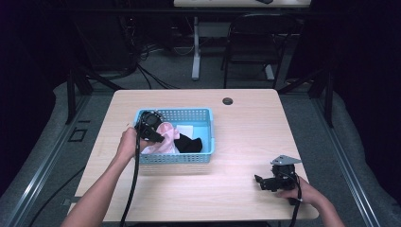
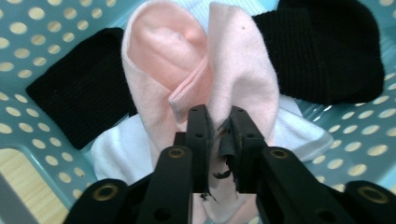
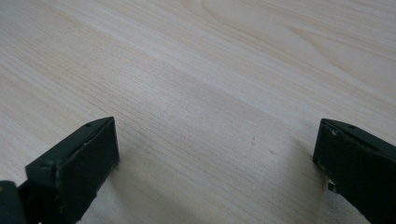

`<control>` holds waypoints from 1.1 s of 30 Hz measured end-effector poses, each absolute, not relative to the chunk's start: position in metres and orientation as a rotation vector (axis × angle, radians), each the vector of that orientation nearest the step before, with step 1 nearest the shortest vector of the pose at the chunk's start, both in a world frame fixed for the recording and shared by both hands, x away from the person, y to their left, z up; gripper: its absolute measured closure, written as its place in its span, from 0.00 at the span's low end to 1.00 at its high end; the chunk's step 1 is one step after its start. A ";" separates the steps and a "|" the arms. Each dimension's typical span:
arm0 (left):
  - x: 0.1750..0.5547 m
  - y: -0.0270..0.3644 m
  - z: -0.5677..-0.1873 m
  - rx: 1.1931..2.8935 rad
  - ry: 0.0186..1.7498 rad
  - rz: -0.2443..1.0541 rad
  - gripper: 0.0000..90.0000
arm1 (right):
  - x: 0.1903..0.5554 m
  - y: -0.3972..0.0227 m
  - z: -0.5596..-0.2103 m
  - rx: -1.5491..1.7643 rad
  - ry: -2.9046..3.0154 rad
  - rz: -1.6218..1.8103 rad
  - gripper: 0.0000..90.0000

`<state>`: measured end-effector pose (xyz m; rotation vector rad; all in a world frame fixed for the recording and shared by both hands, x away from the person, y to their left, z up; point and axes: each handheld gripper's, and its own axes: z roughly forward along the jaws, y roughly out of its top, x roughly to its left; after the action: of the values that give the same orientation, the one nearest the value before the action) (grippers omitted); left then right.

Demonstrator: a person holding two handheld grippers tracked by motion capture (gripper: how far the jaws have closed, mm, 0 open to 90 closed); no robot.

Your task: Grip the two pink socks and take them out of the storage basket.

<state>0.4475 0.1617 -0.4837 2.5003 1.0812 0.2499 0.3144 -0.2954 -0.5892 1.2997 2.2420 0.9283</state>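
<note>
From the high view, my left tongs (image 1: 152, 132) reach into the blue basket (image 1: 208, 130), which sits on the tabletop (image 1: 246, 137) toward its left half, and they hang over the pink sock (image 1: 165, 137) lying inside it; a black sock (image 1: 189, 143) lies just to the right of the pink one in the same basket. My right tongs (image 1: 265, 182) rest well apart from the basket, near the tabletop's front right corner. In the left gripper view, my left tongs (image 2: 218, 126) are clenched on a fold of the pink sock (image 2: 233, 74), with black socks (image 2: 322, 51) crowding it on both sides and a white sock (image 2: 121, 149) beneath it. In the right gripper view, my right tongs (image 3: 215, 154) stand released, wide apart over bare tabletop (image 3: 210, 70).
</note>
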 end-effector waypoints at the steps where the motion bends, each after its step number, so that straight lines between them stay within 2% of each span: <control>1: 0.448 0.162 -0.484 2.500 1.081 0.250 0.92 | 0.314 -0.295 -0.589 1.300 2.242 0.928 0.00; 33: 0.440 0.179 -0.417 2.419 1.017 0.277 0.94 | 0.315 -0.296 -0.589 1.302 2.244 0.930 0.00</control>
<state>0.4404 0.1793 -0.4171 2.4191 1.0171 0.2772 0.3146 -0.2955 -0.5892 1.3016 2.2445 0.9296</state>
